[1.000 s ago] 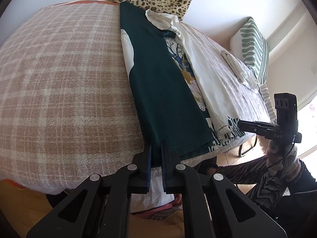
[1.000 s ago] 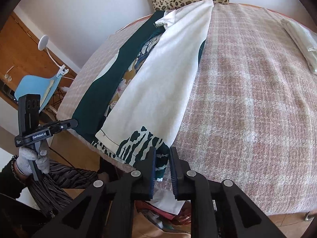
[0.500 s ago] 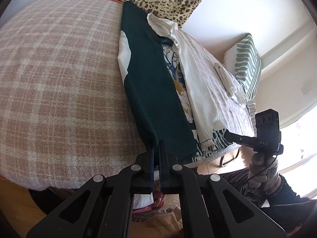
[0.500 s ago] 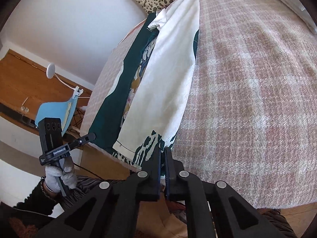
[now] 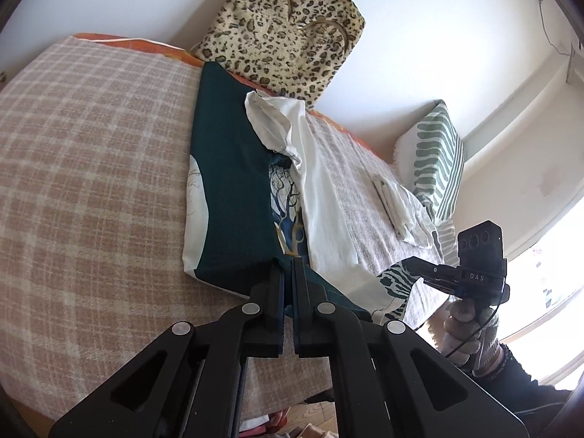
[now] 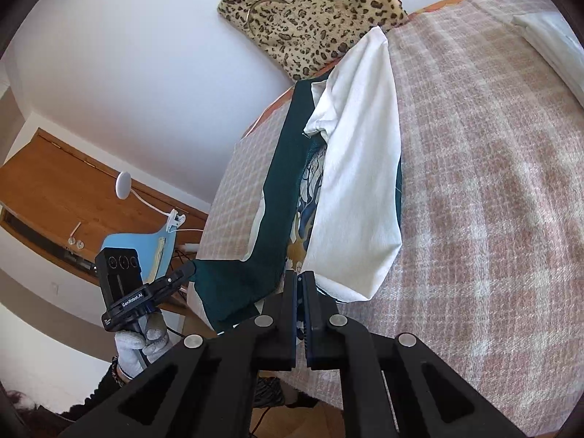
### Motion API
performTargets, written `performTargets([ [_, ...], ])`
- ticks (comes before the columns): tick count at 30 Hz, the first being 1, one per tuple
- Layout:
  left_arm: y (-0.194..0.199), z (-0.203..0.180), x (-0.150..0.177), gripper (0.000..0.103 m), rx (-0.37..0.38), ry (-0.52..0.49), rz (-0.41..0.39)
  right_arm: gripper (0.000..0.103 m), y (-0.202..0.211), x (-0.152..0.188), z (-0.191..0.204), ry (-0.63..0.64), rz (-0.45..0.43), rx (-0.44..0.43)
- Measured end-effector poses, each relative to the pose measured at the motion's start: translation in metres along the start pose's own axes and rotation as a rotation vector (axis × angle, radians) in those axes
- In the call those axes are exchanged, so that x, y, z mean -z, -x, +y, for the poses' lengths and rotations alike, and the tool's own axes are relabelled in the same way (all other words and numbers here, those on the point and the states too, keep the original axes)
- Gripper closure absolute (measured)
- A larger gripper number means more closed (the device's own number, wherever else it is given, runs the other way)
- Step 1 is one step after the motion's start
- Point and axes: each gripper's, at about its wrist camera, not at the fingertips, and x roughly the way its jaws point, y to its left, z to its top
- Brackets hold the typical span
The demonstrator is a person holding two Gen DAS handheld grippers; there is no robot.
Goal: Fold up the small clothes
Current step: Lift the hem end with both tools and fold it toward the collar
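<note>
A dark green and white printed shirt (image 5: 233, 197) lies lengthwise on the plaid bed cover (image 5: 80, 189), its sides folded inward; it also shows in the right wrist view (image 6: 357, 189). My left gripper (image 5: 287, 270) is shut on the shirt's green bottom hem and lifts it over the shirt. My right gripper (image 6: 299, 277) is shut on the white bottom hem and lifts that corner too. Each gripper shows in the other's view: the right one (image 5: 419, 268) and the left one (image 6: 182, 273), both holding the raised hem.
A leopard-print bag (image 5: 288, 33) leans on the wall at the bed's far end. A folded white garment (image 5: 398, 208) and a green striped pillow (image 5: 434, 160) lie on the right. A desk with a lamp (image 6: 124, 186) stands left of the bed.
Both grippers have lifted the bottom hem off the bed edge and carried it forward over the shirt, so the lower part is doubling back toward the collar.
</note>
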Motion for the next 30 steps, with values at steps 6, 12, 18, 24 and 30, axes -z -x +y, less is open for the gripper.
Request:
performTargets([
  [6,-0.023,0.004,-0.033,0.101,-0.030,-0.025,-0.016,0.102,-0.011,-0.047,-0.002,0.014,-0.039,0.029],
  [12,-0.052,0.017,-0.055,0.101,-0.089,-0.026,-0.016,0.102,-0.037,-0.082,-0.024,-0.037,-0.030,0.084],
  [18,-0.079,0.042,-0.072,0.101,-0.146,0.022,-0.004,0.102,-0.063,-0.110,-0.046,-0.090,-0.019,0.129],
  [24,-0.089,0.046,-0.077,0.093,-0.165,0.028,0.013,0.091,-0.076,-0.121,-0.060,-0.137,0.002,0.174],
  [30,-0.059,0.049,-0.089,0.057,-0.191,0.050,-0.069,0.059,-0.045,-0.127,-0.062,-0.117,-0.075,0.181],
])
